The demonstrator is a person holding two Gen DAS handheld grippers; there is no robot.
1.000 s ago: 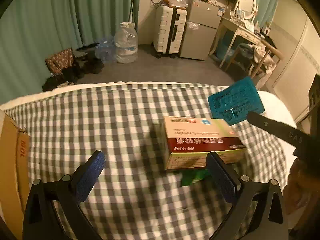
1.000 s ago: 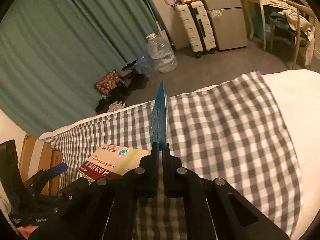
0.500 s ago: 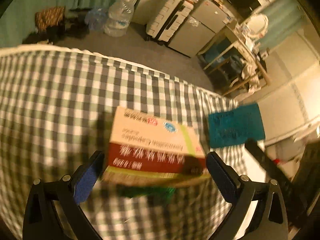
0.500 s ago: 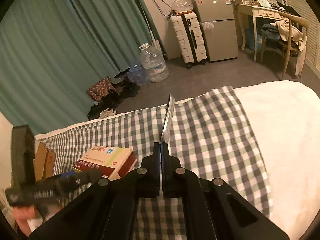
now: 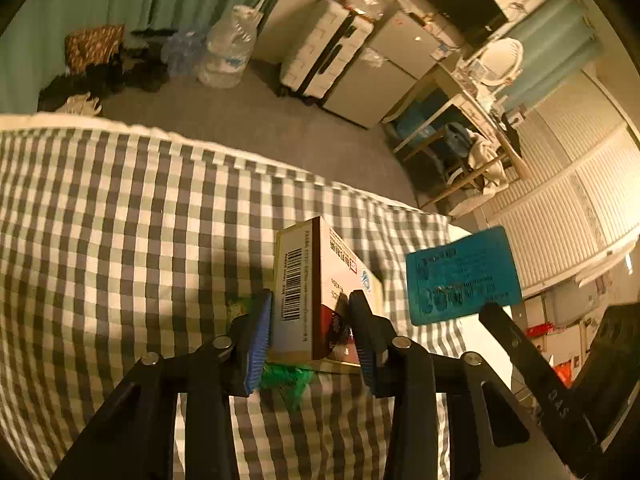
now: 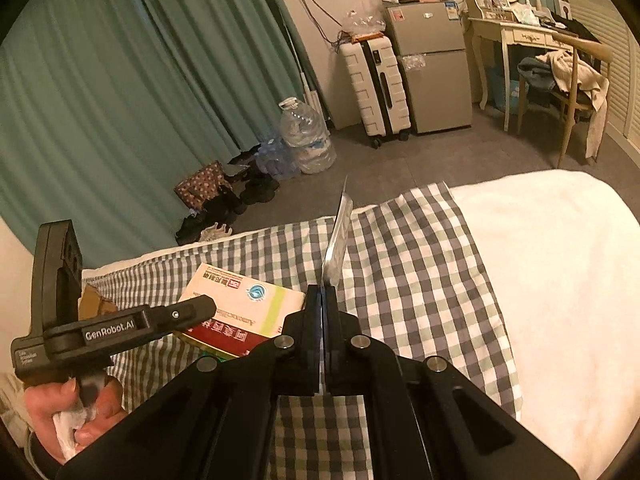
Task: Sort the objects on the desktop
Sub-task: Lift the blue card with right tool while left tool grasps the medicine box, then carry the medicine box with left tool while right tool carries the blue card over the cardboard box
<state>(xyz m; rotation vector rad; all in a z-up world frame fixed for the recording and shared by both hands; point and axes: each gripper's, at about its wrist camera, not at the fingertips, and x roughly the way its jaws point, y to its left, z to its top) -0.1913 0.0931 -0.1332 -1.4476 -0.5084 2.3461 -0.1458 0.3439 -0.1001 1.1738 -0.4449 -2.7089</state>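
You are over a checkered cloth [image 5: 120, 216] in a bedroom. Your left gripper [image 5: 310, 332] has just closed onto the medicine box [image 5: 304, 292], which lies on the cloth, long side pointing away. Green stuff [image 5: 286, 378] lies under it. Your right gripper [image 6: 324, 340] pinches a blue pill sheet [image 5: 462, 276], held in the air beside the box.

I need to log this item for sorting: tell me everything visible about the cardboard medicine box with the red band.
The cardboard medicine box is cream on top with red characters, a round blue logo, a green stripe and a dark red band; one side bears a barcode. It lies on the checked cloth, over something green. The left gripper has just closed on its sides.
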